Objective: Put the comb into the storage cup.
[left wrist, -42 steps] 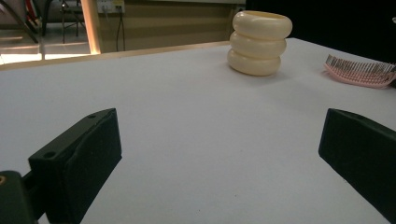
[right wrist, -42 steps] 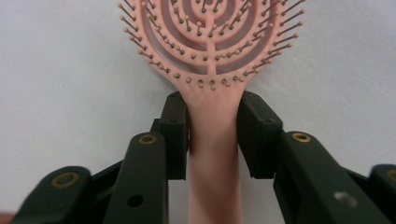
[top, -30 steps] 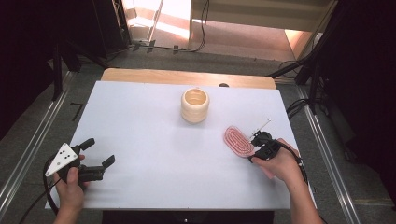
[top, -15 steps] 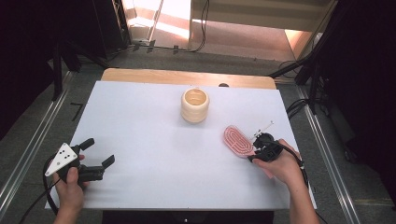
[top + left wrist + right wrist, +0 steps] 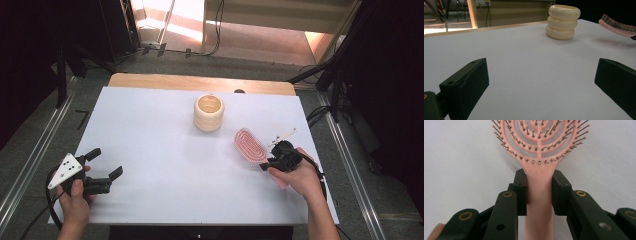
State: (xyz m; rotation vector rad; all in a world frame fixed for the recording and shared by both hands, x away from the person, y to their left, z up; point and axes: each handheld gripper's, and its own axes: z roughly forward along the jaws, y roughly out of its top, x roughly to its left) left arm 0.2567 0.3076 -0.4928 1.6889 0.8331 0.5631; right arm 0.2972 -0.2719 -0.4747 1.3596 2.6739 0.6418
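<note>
The right gripper [image 5: 539, 192] clamped the brush [image 5: 250, 144] by its handle, near the tabletop's right edge. It looked light, stiff plastic; handle suits. The left gripper [image 5: 541, 85] stood wide, empty.

Overhead camera, two low gripper close-ups

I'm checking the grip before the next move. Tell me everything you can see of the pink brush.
The brush looks like pink plastic, with an oval head of open concentric ribs carrying rows of dark, ball-tipped bristles, and a plain flat handle. The right gripper is shut on the handle just below the head. The left gripper view shows it raised off the white table, bristles up, right of the cream cup and apart from it.
</note>
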